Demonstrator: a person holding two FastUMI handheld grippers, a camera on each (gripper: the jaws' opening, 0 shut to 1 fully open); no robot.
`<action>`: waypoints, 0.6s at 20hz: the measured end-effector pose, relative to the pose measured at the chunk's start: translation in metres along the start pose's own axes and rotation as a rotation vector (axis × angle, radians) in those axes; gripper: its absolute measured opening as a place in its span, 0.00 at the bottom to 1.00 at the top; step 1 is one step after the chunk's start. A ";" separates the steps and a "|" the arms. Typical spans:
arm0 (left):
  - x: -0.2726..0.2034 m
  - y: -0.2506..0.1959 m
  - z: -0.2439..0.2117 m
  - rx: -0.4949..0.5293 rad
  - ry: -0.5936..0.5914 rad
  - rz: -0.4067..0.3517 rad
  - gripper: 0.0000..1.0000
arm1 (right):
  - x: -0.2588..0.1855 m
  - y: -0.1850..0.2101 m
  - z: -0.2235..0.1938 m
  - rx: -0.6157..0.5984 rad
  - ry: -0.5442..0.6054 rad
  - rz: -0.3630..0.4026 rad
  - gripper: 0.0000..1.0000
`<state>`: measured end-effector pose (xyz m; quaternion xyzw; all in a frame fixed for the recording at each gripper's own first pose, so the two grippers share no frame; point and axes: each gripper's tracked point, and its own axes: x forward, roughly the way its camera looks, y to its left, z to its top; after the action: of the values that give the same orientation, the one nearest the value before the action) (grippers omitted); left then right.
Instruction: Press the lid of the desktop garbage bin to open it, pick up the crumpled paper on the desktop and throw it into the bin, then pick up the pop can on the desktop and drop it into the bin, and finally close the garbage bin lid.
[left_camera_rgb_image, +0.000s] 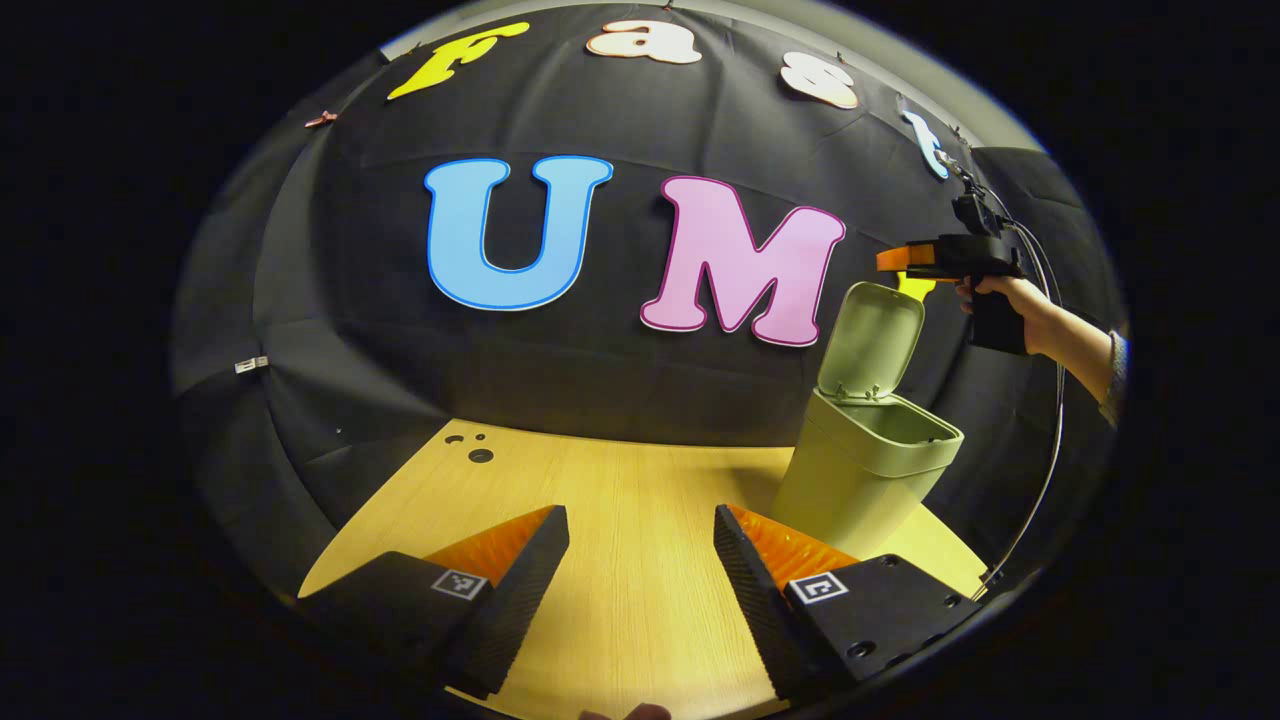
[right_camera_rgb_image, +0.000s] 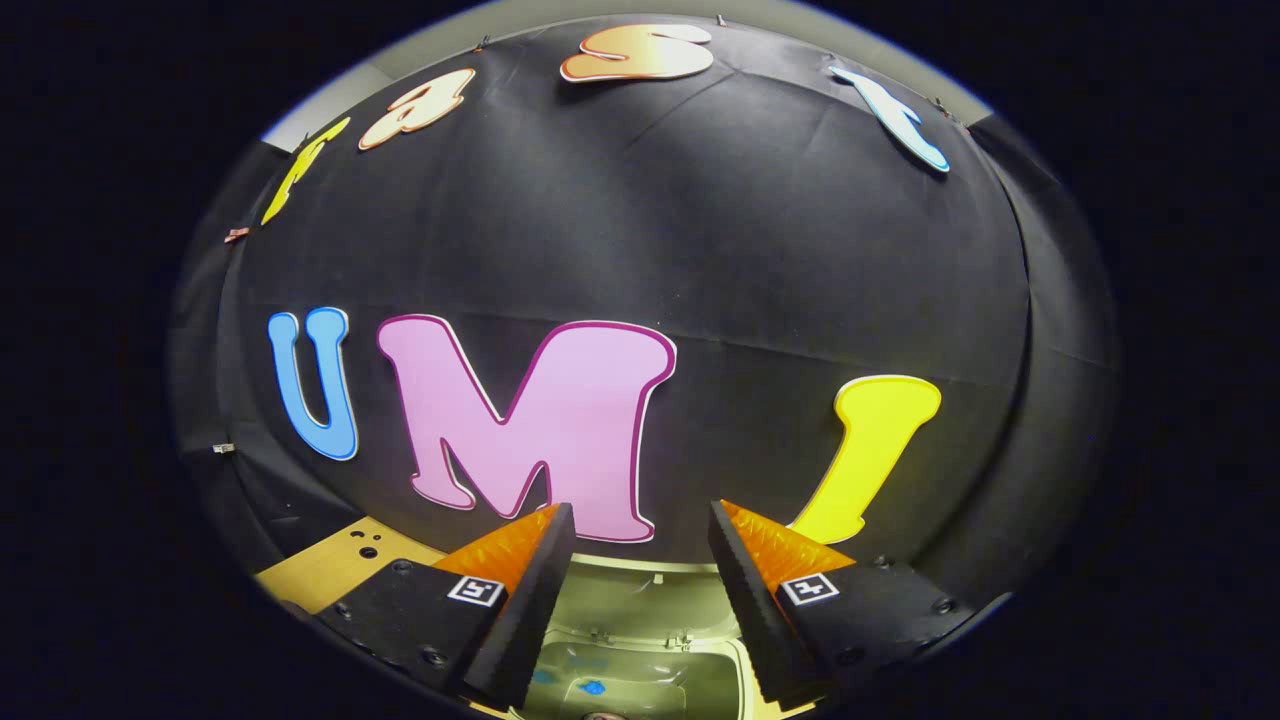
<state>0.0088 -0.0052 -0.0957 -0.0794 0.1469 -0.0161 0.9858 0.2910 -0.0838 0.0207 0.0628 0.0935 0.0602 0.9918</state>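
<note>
Directly below hand-held gripper (right_camera_rgb_image: 640, 560) — open bin (right_camera_rgb_image: 640, 680)

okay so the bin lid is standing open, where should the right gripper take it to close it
Take the raised lid at its free top edge, coming from above. It stands nearly upright on the rear hinge of the bin, and the right gripper is open, level with that edge.

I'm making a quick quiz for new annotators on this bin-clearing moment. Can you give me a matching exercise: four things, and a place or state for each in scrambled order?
Things:
1. bin lid
2. garbage bin
3. left gripper
4. right gripper

States:
A. jaws apart, low over the wooden table
B. swung up, standing open
C. jaws apart, held above the bin's open mouth
D. standing on the table's right part, top open

Pairs: 1-B, 2-D, 3-A, 4-C
</note>
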 end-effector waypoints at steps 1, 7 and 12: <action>-0.001 0.001 0.000 -0.001 0.000 0.004 0.94 | 0.004 -0.001 -0.003 0.006 0.006 -0.004 0.86; -0.003 0.007 -0.005 0.003 -0.003 0.012 0.94 | 0.021 -0.006 -0.023 0.053 0.073 0.002 0.87; -0.003 0.002 -0.006 0.004 -0.007 -0.001 0.94 | -0.001 -0.004 -0.031 0.065 0.112 0.021 0.87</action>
<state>0.0039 -0.0038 -0.1003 -0.0775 0.1435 -0.0165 0.9865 0.2843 -0.0841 -0.0098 0.0925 0.1500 0.0709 0.9818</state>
